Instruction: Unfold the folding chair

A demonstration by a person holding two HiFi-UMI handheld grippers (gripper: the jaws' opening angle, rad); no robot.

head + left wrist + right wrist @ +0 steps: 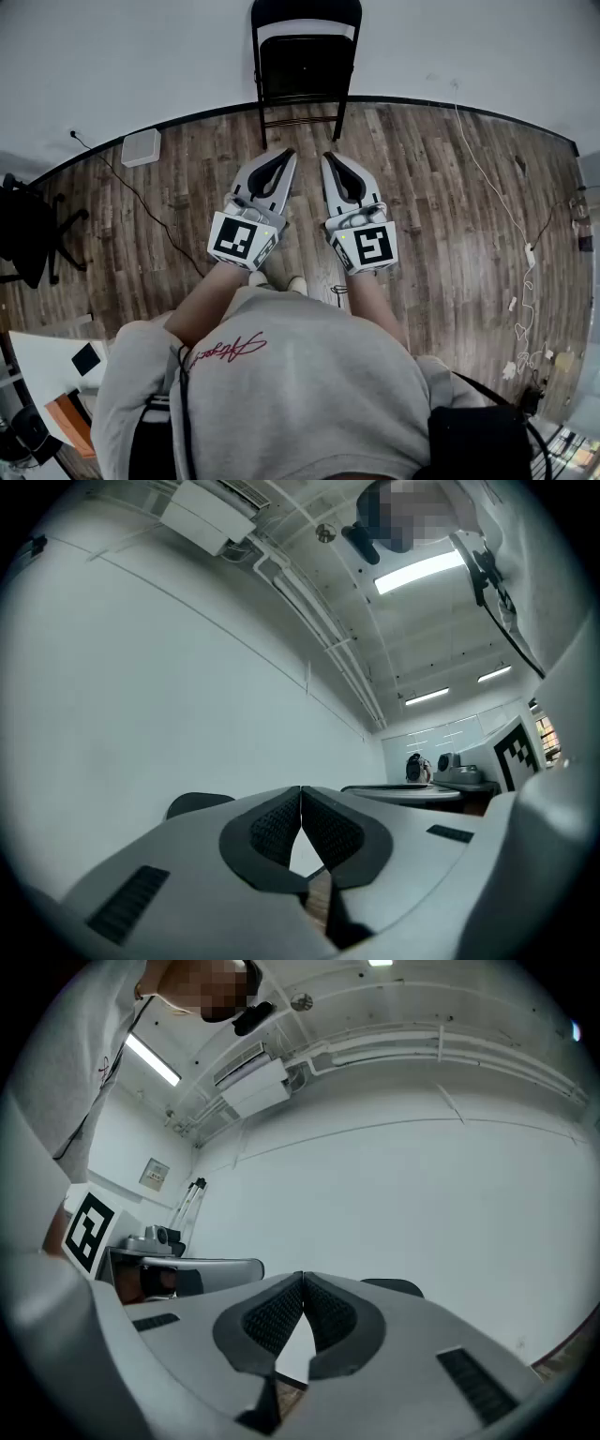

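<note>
Chair (306, 56) folded at floor's (450, 206) far edge. Left hand-held gripper (286, 156), right hand-held gripper (330, 158) closed, empty, well short. Step closer, open jaws, hold backrest (306, 11), push seat (306, 73) down.

One folding chair (305, 70), two grippers (287, 156) (329, 158), one office chair (28, 234)

Floor (450, 216): dark wood planks, running up to a white wall.
- Folding chair (306, 66): black, upright, at the wall, top centre.
- Box (142, 147): white, flat, by the wall, left of the chair.
- Black cable (141, 202): trails from the wall past the box across the planks.
- Office chair (28, 230): black, far left.
- White cable (487, 178): runs down the right side to small white plugs (514, 366).
</note>
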